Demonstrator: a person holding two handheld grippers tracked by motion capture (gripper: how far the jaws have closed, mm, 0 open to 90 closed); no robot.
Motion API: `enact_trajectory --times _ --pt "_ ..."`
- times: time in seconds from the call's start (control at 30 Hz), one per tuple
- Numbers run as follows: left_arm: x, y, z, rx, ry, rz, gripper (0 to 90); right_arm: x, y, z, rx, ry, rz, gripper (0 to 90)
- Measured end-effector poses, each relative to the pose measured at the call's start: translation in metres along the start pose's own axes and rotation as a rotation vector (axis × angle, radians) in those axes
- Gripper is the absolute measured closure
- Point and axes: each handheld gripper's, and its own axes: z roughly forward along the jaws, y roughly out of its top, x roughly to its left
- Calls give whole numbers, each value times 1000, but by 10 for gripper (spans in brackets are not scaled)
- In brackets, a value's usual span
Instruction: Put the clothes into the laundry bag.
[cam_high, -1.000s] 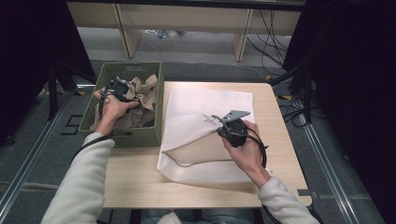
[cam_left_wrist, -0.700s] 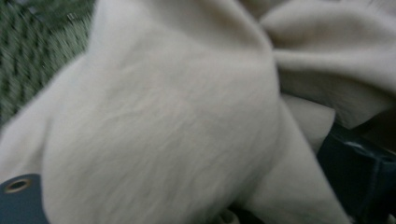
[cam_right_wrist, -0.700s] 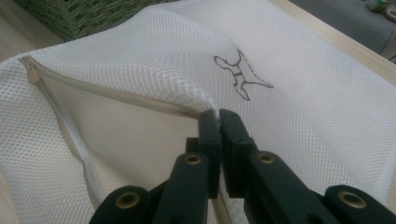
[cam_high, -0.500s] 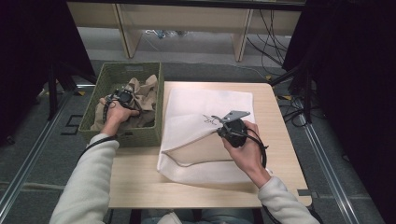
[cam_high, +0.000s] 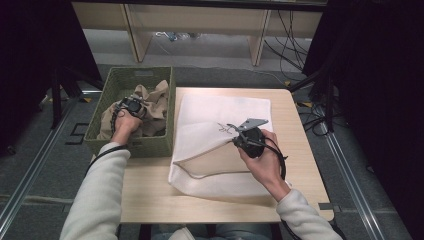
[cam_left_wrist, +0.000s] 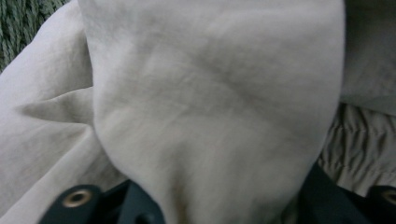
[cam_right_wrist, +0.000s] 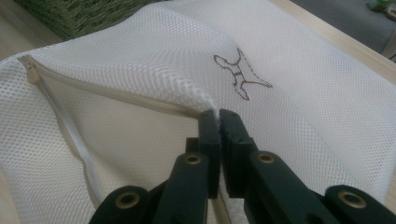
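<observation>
In the green woven basket (cam_high: 171, 112) lies a crumpled beige cloth (cam_high: 154, 99). My left gripper (cam_high: 133, 107) points down into it. Its jaws have just been closing, and in the left gripper view a thick fold of the beige cloth (cam_left_wrist: 210, 102) bulges between them. A white mesh laundry bag (cam_high: 225, 107) lies on the table beside the basket. My right gripper (cam_high: 232, 131) is shut on the bag's upper lip and holds its mouth lifted. In the right gripper view the gripper (cam_right_wrist: 218, 114) pinches the mesh bag (cam_right_wrist: 303, 93) right at its zipper edge (cam_right_wrist: 107, 91).
The wooden table (cam_high: 150, 195) has bare surface in front of the basket and bag. The basket stands at the table's left edge and overhangs it. A small brown embroidered figure (cam_right_wrist: 240, 74) marks the bag. Shelving legs and cables stand on the floor beyond the table.
My left hand has sunk lower into the basket onto the beige cloth. The right hand and the bag have kept still.
</observation>
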Motion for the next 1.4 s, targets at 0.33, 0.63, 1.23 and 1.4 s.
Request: enact_trajectory --times 0.33,0.63,1.23,1.4 --pt "5 -3 -12 -43 -8 -68 786 -1 0 1 0 0 2 888" --pt "10 -5 -31 -222 13 -143 796 -1 0 1 -10 -4 11 888" --pt "18 -4 -81 -549 54 -235 800 -1 0 0 -5 11 22 888" --pt "23 -5 -91 -597 66 -264 801 -1 0 1 -10 8 21 888"
